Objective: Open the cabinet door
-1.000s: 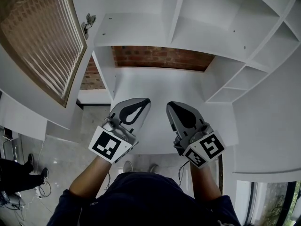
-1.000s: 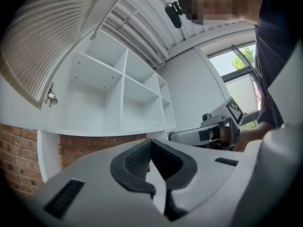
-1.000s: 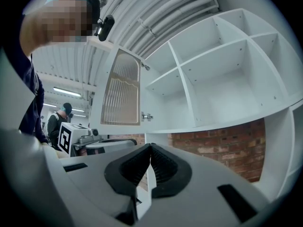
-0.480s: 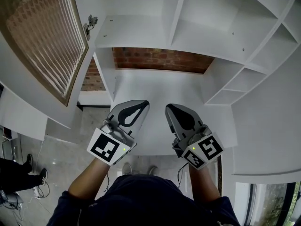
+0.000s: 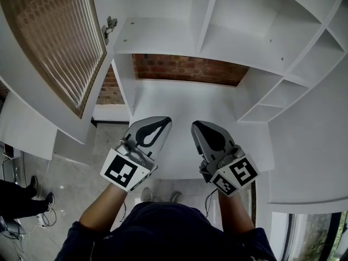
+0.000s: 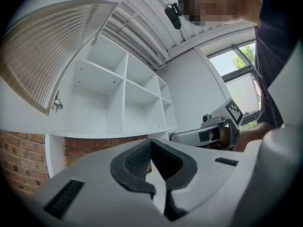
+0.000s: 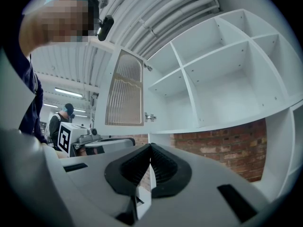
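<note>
**Head view:** the left tool (image 5: 163,123) and right tool (image 5: 197,125) hover side by side over the near edge of the white bench (image 5: 185,99), both clenched on nothing. The cabinet door (image 5: 54,42), with a ribbed glass panel, stands swung wide open from the left edge of the cabinet (image 5: 205,15).

**Left gripper view:** jaws pressed together, empty; the door is at upper left.

**Right gripper view:** jaws likewise together, empty; the door hangs left of the open shelves.

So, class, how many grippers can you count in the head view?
2. The left gripper is just left of centre, the right gripper just right of it; both are shut and empty. None looks hidden.
</note>
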Demonstrator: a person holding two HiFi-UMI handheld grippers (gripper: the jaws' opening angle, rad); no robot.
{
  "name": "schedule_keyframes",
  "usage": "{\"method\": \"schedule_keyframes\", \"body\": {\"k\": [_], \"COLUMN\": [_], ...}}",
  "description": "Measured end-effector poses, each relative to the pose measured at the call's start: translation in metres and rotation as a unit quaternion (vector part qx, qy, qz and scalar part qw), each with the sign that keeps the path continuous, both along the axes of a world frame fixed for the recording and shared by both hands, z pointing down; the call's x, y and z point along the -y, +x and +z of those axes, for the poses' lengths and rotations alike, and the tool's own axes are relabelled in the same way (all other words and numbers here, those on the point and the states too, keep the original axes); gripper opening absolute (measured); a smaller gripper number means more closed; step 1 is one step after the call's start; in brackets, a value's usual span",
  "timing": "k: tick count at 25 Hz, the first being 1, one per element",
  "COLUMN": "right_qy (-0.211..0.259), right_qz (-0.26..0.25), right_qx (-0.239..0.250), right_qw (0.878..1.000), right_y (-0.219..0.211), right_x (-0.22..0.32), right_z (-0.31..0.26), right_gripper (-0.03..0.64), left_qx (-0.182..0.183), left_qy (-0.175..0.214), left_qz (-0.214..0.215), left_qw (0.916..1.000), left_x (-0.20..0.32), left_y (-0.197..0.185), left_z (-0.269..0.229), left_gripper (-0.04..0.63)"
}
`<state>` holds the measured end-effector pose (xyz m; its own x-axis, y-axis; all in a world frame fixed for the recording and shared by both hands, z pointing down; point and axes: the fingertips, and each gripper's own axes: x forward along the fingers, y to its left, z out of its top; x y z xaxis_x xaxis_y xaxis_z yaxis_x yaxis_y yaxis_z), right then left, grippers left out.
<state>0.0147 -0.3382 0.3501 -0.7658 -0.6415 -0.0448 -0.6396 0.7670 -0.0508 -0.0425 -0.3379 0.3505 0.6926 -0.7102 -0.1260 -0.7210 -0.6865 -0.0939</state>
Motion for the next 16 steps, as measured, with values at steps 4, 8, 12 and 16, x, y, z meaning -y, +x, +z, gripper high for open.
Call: {"method": "schedule_keyframes", "body": {"k": [4,8,12,16], "right_qy": [0.002,0.002,0.003,0.001], "right_qz": [-0.001,-0.002,-0.003,-0.004], "right_qx": [0.001,0.002,0.003,0.006], "right_qw": [1.000,1.000,1.000,1.000], "right_y": [-0.001,-0.002,-0.003,-0.003], "right_x": [-0.003,-0.006,-0.009,-0.013], "right_z": [-0.002,-0.002,-0.004,-0.005], "right_gripper": [0.025,0.025,0.025,0.025], "left_qx": [0.012,0.013,0.014,0.018], "left_qy": [-0.010,-0.011,-0.011,-0.013], "left_qz": [-0.004,-0.003,-0.005,-0.009], "left_qw": [0.9999,0.9999,0.9998,0.9997], "left_x": [-0.003,-0.006,-0.009,-0.012], "left_y": [-0.002,-0.004,-0.006,-0.007], "left_z": [0.005,0.006,0.005,0.004], "left_gripper": [0.008,0.008,0.008,0.008]}}
